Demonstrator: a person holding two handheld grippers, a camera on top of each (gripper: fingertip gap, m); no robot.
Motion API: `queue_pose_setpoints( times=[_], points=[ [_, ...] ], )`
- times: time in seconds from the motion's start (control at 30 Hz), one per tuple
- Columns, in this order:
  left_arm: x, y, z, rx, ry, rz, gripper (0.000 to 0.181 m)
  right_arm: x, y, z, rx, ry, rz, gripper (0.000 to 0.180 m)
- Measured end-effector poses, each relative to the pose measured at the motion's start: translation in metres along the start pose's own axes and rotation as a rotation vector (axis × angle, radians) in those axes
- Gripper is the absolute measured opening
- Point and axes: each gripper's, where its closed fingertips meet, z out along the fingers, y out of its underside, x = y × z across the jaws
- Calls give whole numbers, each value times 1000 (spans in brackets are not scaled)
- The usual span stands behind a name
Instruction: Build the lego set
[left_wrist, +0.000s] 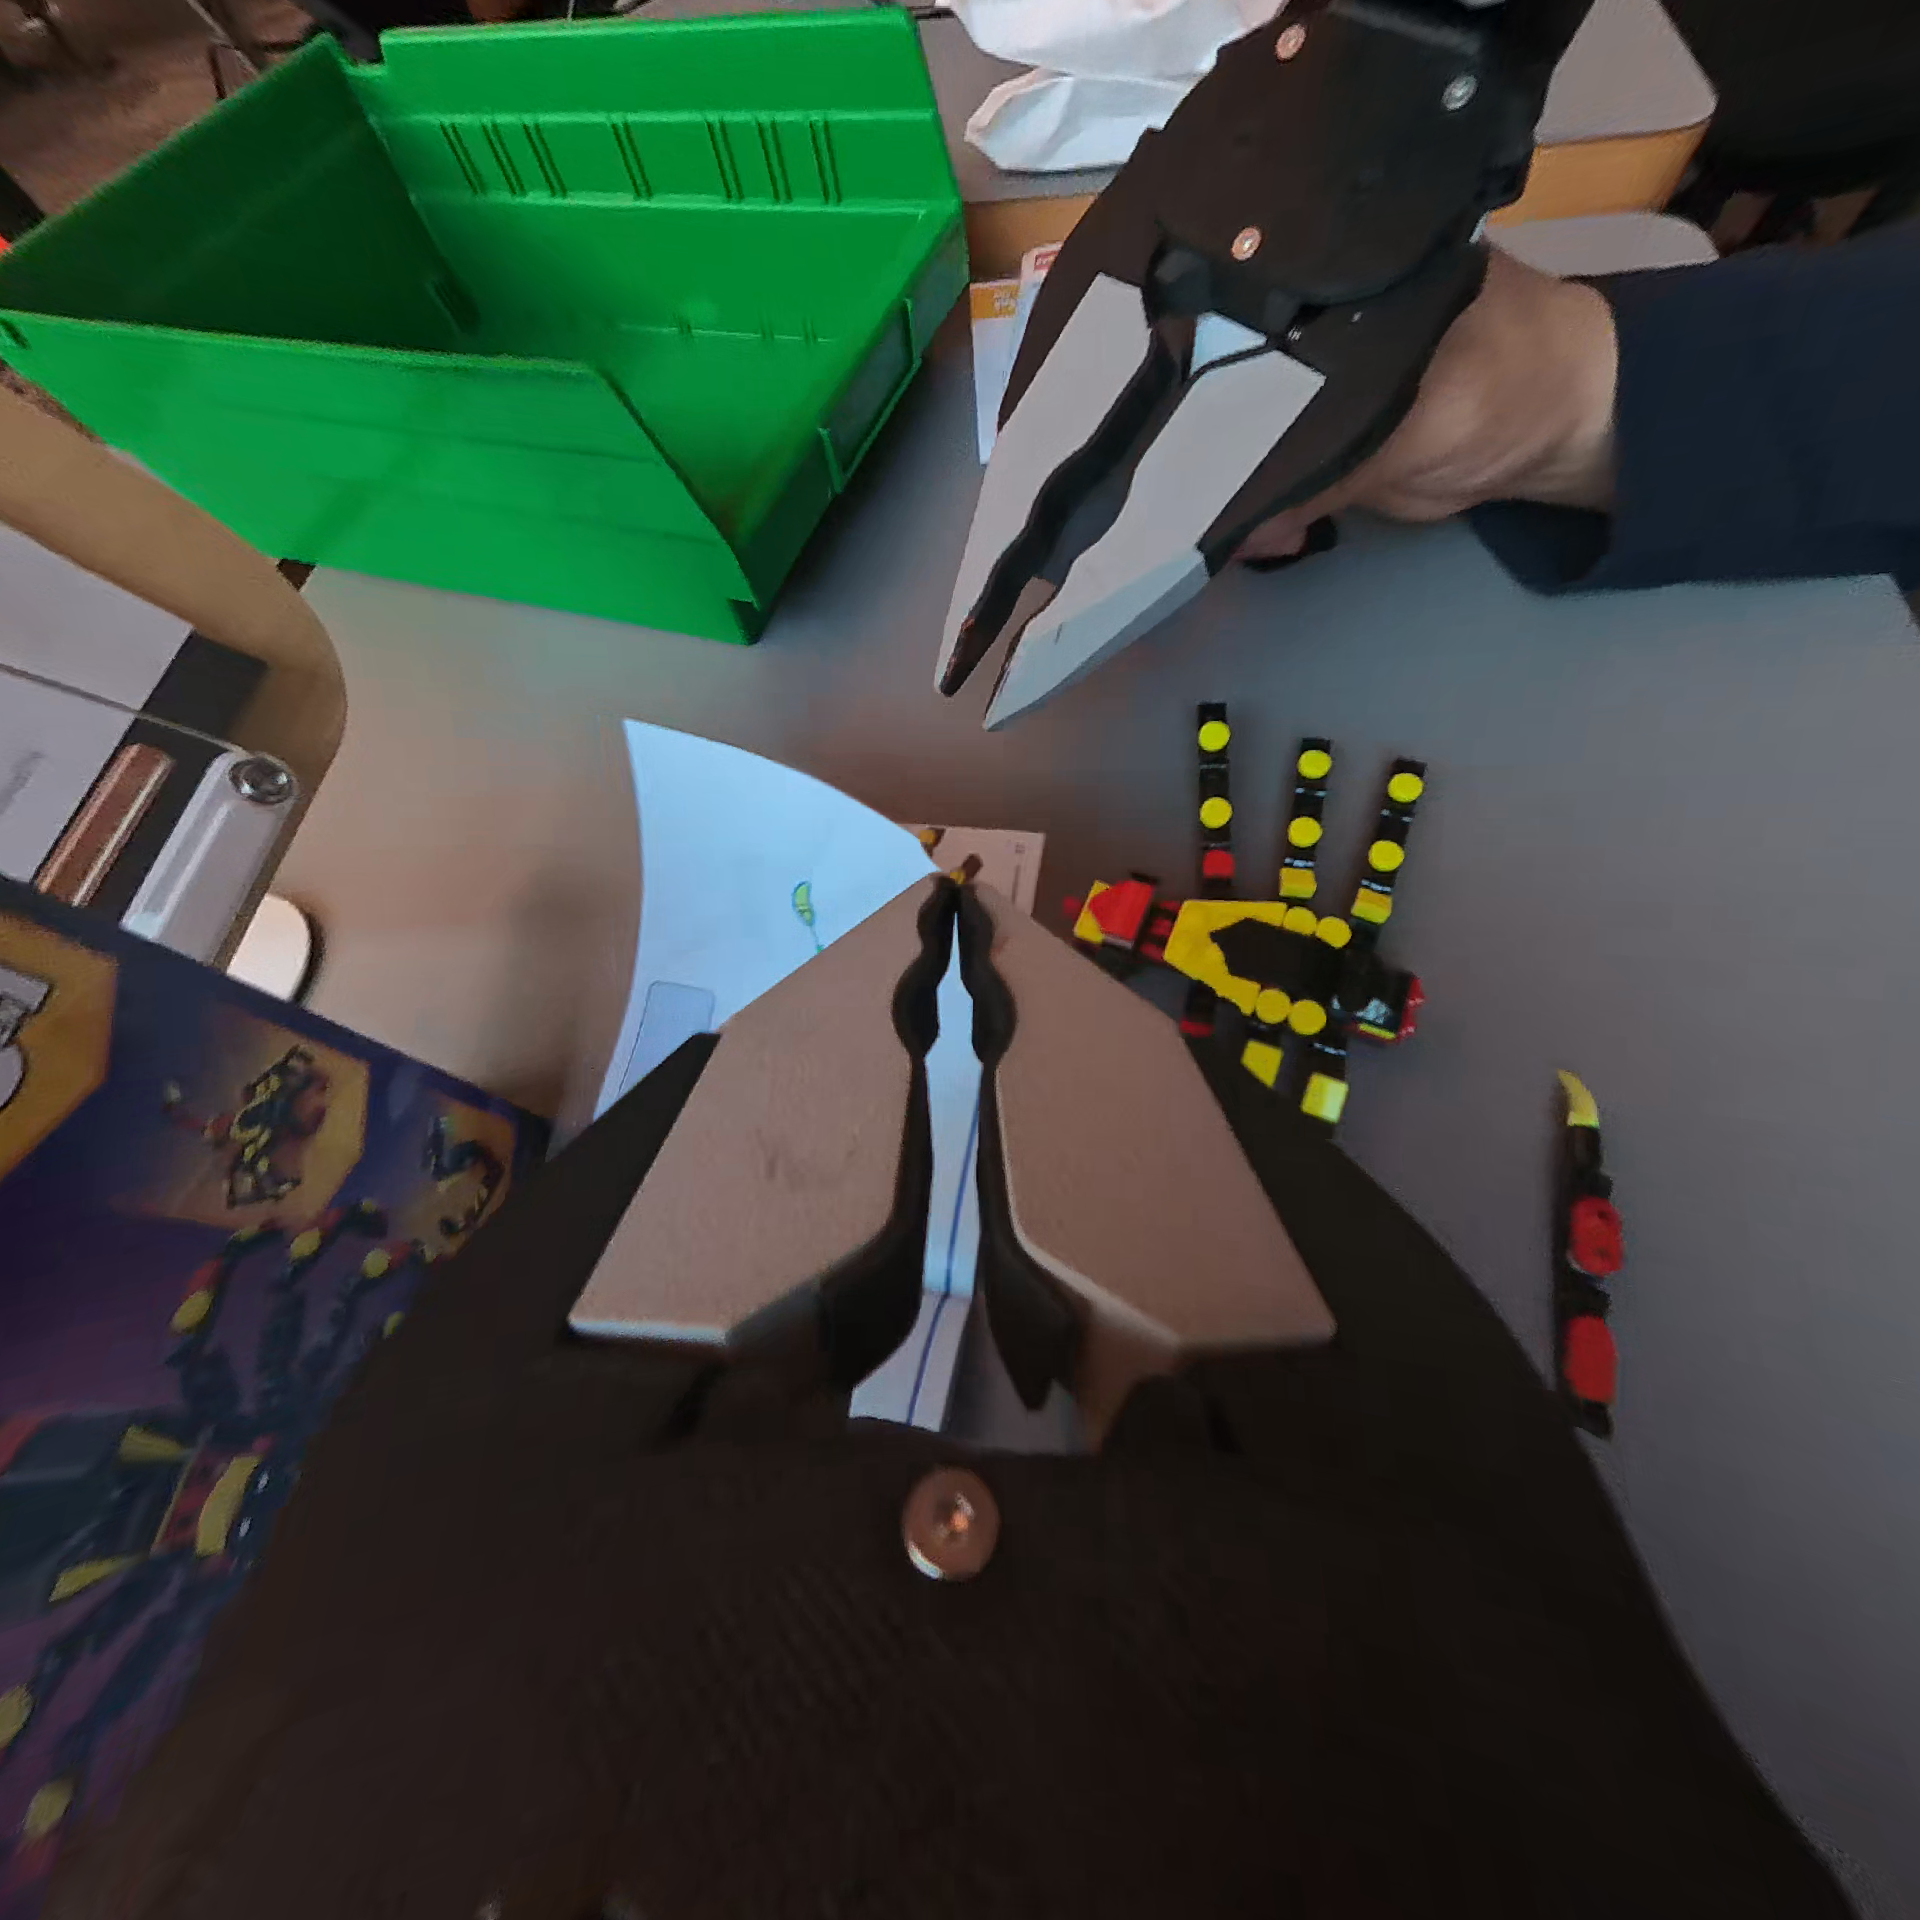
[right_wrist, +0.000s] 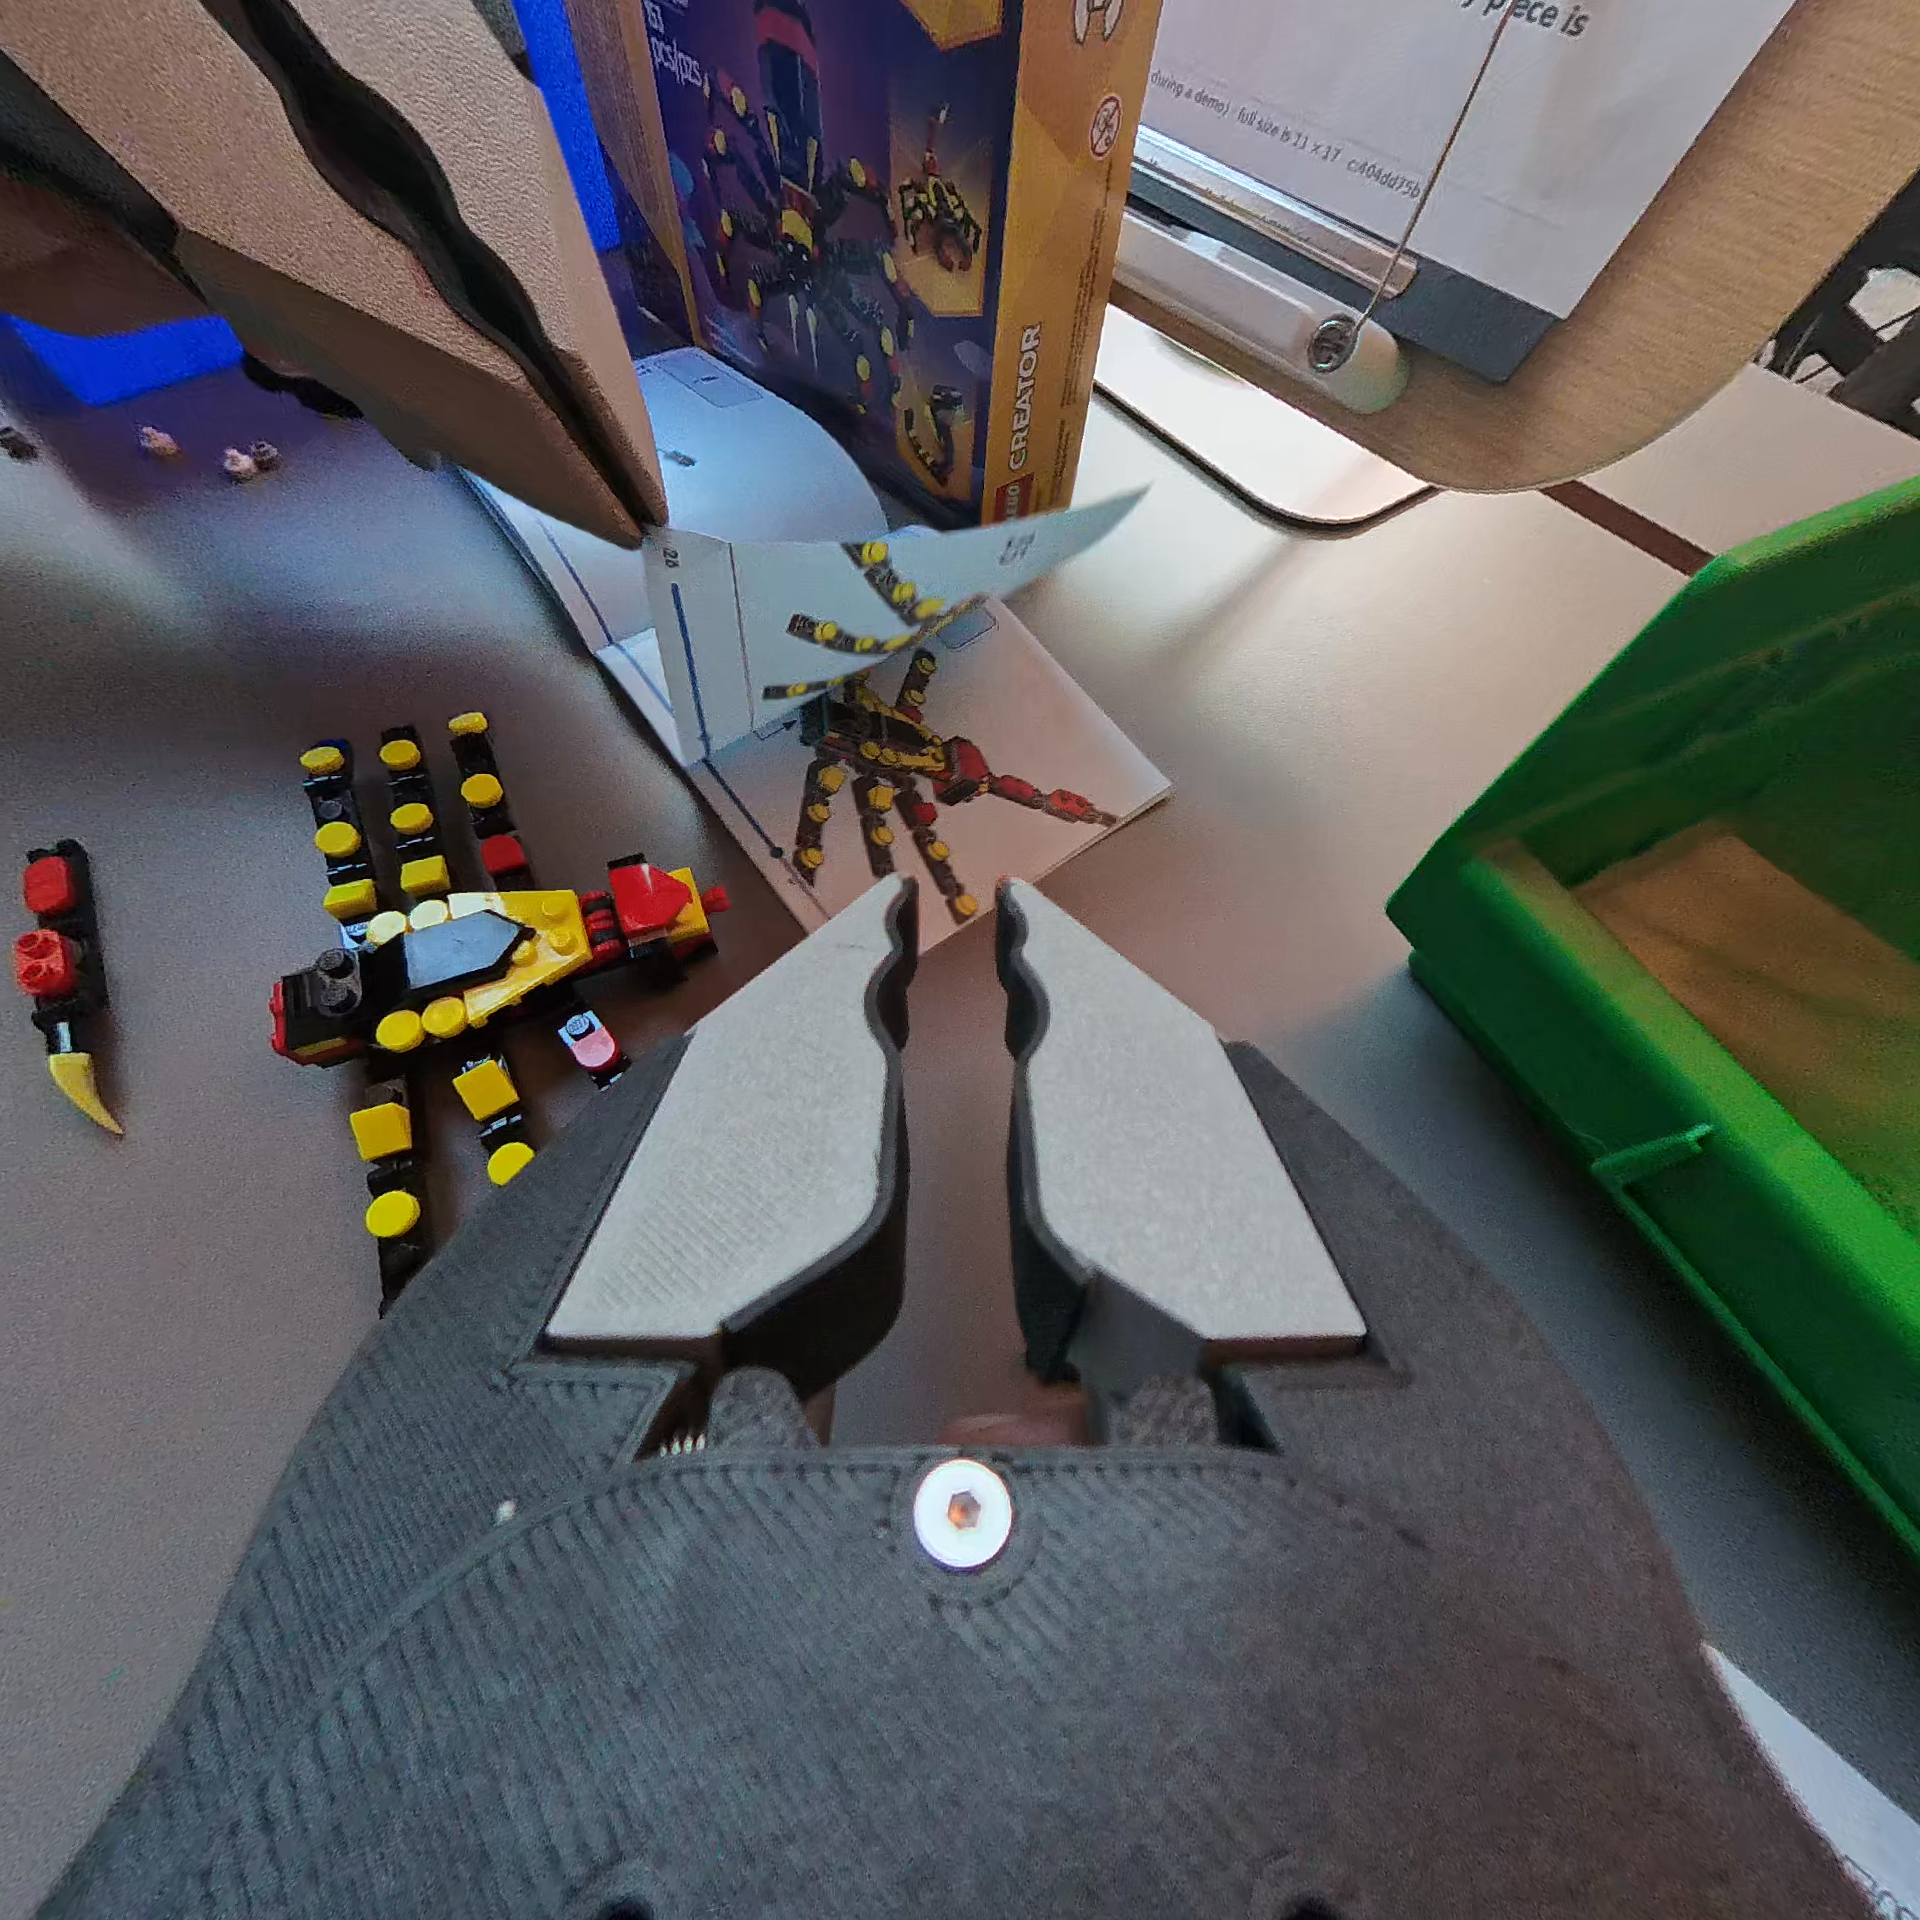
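Note:
A partly built black, yellow and red lego spider (left_wrist: 1268, 956) (right_wrist: 468, 956) lies flat on the grey table. A separate leg with red bricks and a yellow claw (left_wrist: 1584, 1247) (right_wrist: 62, 966) lies beside it. My left gripper (left_wrist: 956, 888) (right_wrist: 649, 530) is shut on a page (right_wrist: 883, 582) of the instruction booklet (right_wrist: 1018, 769) and holds it lifted and curled. The booklet also shows in the left wrist view (left_wrist: 748, 862). My right gripper (right_wrist: 951, 894) (left_wrist: 971, 701) is slightly open and empty, low over the table next to the booklet and right of the spider.
A green plastic bin (left_wrist: 499, 343) (right_wrist: 1714, 987) stands close by. The lego box (left_wrist: 208, 1299) (right_wrist: 883, 260) stands upright behind the booklet. A wooden sign stand (right_wrist: 1558, 416) sits beyond it. Small loose pieces (right_wrist: 239, 457) lie far left. A person's hand (left_wrist: 1486, 416) holds the right gripper. The gap from one gripper's tips to the other's is roughly 8 centimeters.

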Motion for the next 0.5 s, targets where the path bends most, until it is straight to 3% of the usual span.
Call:
queue_pose_setpoints(
  times=[0.17, 0.37, 0.43, 0.5],
  points=[
    [3, -5, -4, 64, 7, -97, 0, -6, -7, -2, 38, -38, 7, 12],
    [16, -5, 1, 108, 28, -104, 0, -32, -31, 15, 53, -327, 253, 19],
    [15, -6, -12, 101, 42, -171, 18, -37, -30, 24, 3, -401, 333, 24],
    [13, -16, -40, 147, 29, -197, 20, -42, -24, 31, -44, -436, 345, 29]
  ],
)
